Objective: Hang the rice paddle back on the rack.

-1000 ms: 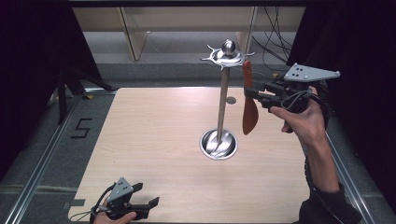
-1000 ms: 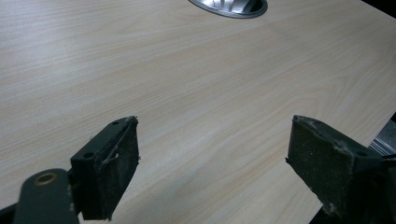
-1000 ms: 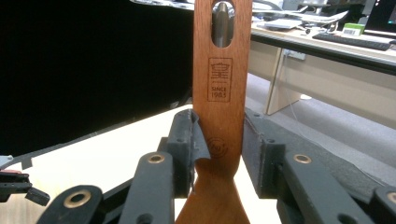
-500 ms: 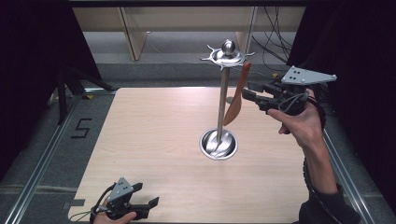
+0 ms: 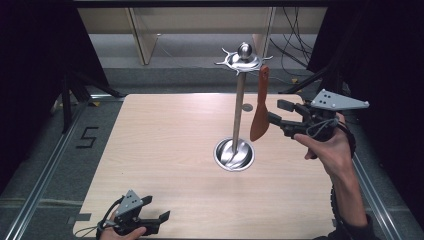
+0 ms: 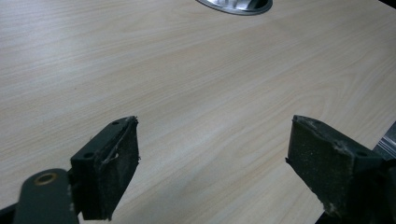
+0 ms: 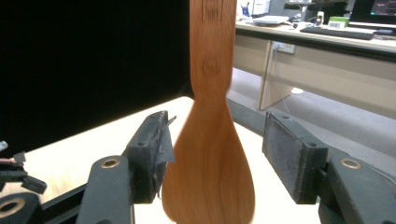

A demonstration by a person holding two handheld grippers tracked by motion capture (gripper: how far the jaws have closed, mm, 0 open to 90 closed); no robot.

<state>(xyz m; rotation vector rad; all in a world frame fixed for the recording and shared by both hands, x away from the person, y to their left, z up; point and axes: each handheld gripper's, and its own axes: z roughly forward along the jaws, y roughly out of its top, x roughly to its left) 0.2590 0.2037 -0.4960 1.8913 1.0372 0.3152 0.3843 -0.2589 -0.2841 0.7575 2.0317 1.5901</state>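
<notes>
Right tool point(image 5: 281, 114), jaws wide around the hanging wooden spatula point(image 5: 260, 107) at centre-right, seems mid-release; next, backing away without swinging it.

A wooden shelf unit point(image 5: 150, 30) and cables point(image 5: 295, 45) lie beyond the table point(image 5: 165, 150).

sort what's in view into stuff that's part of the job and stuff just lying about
In the job:
- spatula, hanging from the stand's top, between the right gripper's open jaws
- stand with its round base on the table

Just about:
- left gripper, open, idle at the table's near edge
- desk beyond the table
- cables on the floor behind
</notes>
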